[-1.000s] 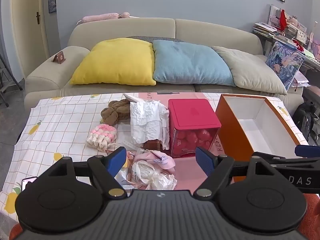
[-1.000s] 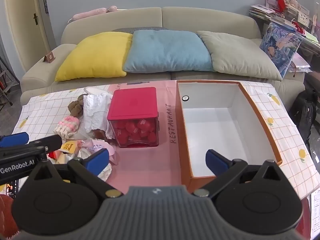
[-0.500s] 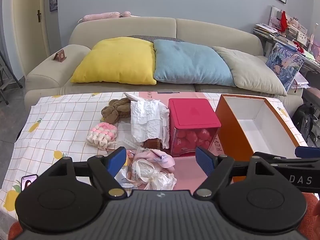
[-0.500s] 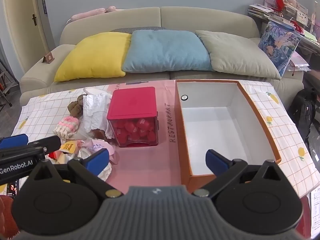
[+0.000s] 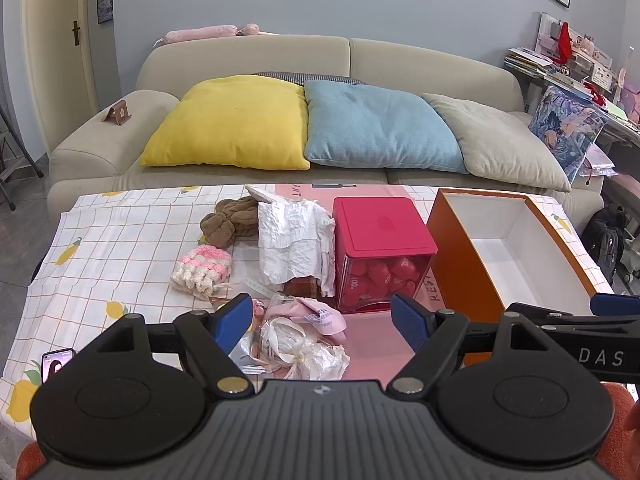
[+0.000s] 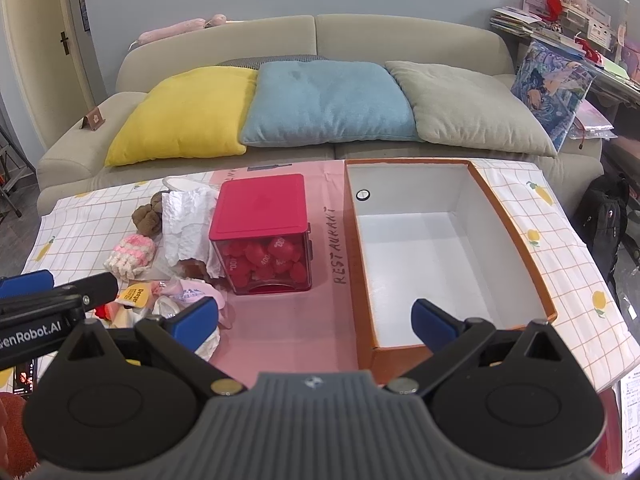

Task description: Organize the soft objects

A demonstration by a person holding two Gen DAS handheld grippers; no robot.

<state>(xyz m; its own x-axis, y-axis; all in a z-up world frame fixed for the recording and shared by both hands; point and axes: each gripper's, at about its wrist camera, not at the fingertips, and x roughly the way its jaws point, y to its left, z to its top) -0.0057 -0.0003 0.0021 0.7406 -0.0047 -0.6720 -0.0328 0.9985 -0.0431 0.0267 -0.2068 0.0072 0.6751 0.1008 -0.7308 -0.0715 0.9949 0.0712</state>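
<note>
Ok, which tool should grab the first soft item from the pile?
Probably left. The left tool is open and lined up over the pink cloth bundle in the pile, while the right tool is open nearer the empty orange box.

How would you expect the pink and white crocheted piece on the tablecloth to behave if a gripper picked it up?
The pink and white crocheted piece looks like loose yarn, so it would probably sag and fold. It seems light, and its fringe might snag on a finger.

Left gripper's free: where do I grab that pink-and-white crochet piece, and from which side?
Pinch the pink-and-white crochet piece across its plump striped body, coming down from above with the left gripper. It lies flat and apart from the pile; its fringed near edge looks too loose to hold.
</note>
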